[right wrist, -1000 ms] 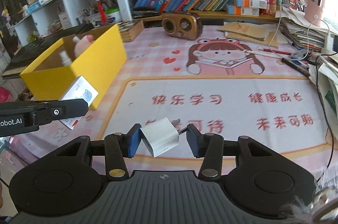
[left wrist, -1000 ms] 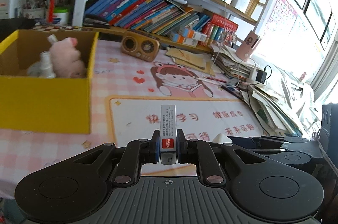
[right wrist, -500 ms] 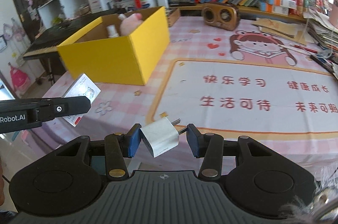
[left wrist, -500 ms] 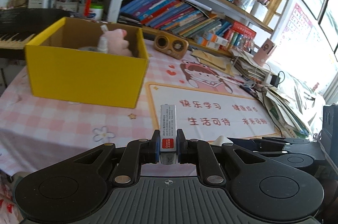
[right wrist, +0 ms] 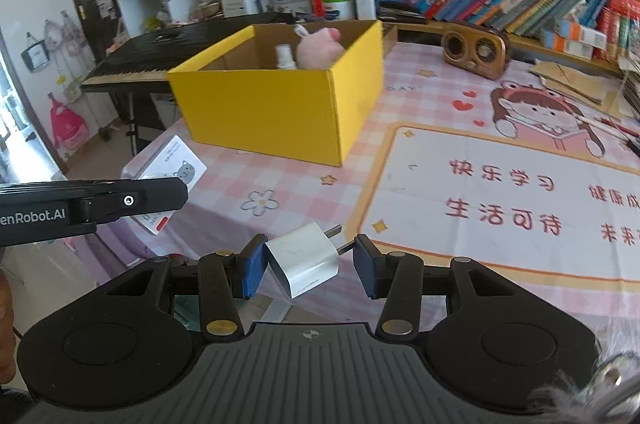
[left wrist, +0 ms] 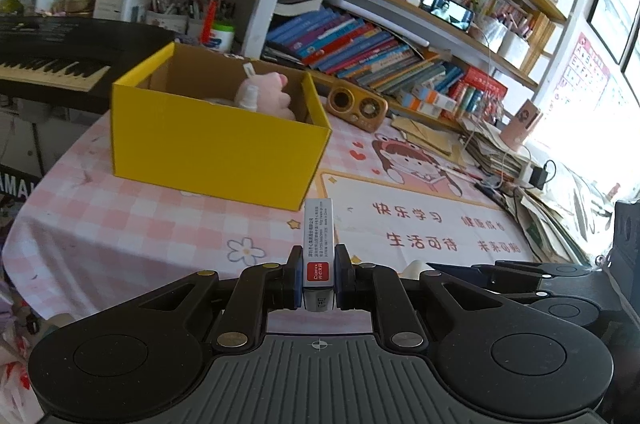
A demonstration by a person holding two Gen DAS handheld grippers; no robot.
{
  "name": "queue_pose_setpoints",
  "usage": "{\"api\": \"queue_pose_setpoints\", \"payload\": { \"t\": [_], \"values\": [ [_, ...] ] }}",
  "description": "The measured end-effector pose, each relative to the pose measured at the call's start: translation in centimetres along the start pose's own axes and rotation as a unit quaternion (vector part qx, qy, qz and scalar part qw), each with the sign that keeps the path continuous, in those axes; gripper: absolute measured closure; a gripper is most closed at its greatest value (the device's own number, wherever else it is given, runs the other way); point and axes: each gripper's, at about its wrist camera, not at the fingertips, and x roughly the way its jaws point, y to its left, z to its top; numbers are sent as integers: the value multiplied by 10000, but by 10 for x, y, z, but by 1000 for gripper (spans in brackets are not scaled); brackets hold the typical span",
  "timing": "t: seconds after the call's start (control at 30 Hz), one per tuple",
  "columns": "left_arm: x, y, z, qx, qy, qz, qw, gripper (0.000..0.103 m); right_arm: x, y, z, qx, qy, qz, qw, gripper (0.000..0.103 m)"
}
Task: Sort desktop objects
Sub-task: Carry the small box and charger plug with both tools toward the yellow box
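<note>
Between the left hand-held gripper (left wrist: 318, 274) pads a small box (left wrist: 318, 244) stands clamped; right hand-held gripper (right wrist: 308, 266) pinches a charger (right wrist: 302, 260).

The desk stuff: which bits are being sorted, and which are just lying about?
Being sorted:
- small white box in left gripper
- white charger plug in right gripper
- yellow box with pink plush

Lying about:
- wooden speaker
- books
- keyboard

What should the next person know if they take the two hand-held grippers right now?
Left hand-held gripper: shut on small white box.
Right hand-held gripper: shut on white charger plug, which sits tilted.
Both are in front of the yellow box, not above it.
Done: pink plush toy and small white bottle lie inside it.
Left: drop both held items in.
</note>
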Motion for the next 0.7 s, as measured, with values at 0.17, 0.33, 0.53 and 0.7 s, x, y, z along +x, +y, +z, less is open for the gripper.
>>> {"api": "queue_pose_setpoints", "payload": {
  "t": [0.17,0.33,0.53,0.7],
  "values": [
    [-5,3,0,-7,-62,77,10000,89,2,6,2,-68,-24,76,9999,59],
    [-7,5,0,19,-65,103,9999,89,4,11,4,-100,-23,108,9999,59],
    [-7,9,3,-35,-106,142,9998,89,6,12,9,-137,-27,129,9998,59],
    [0,10,11,-7,-130,142,9998,89,10,10,20,-130,-71,176,9997,59]
  ]
}}
